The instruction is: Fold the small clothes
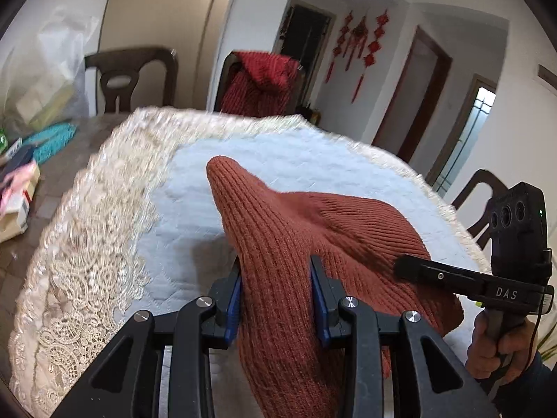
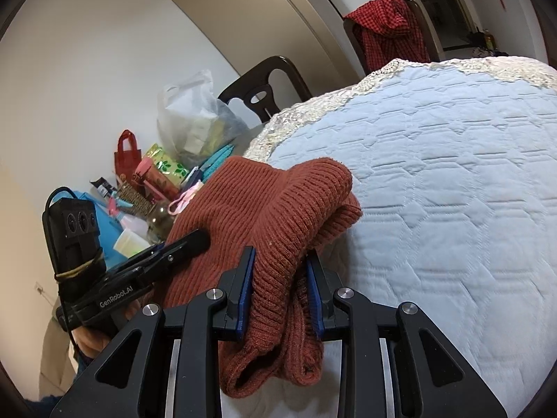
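A rust-red ribbed knit garment (image 1: 313, 230) is bunched over a pale blue quilted mat (image 1: 195, 195) with a lace border. My left gripper (image 1: 276, 299) is shut on one part of the knit, blue pads pressing both sides. My right gripper (image 2: 280, 289) is shut on another thick fold of the same knit garment (image 2: 264, 205), held above the mat (image 2: 452, 191). The right gripper also shows in the left wrist view (image 1: 403, 266), at the garment's right side. The left gripper shows in the right wrist view (image 2: 195, 240), at the garment's left side.
Clutter lies at the table's left: a plastic bag (image 2: 191, 118), a small red bag (image 2: 126, 156), boxes and bottles (image 2: 153, 181). Dark wooden chairs (image 1: 132, 76) stand behind the table, one draped with a red garment (image 1: 261, 83).
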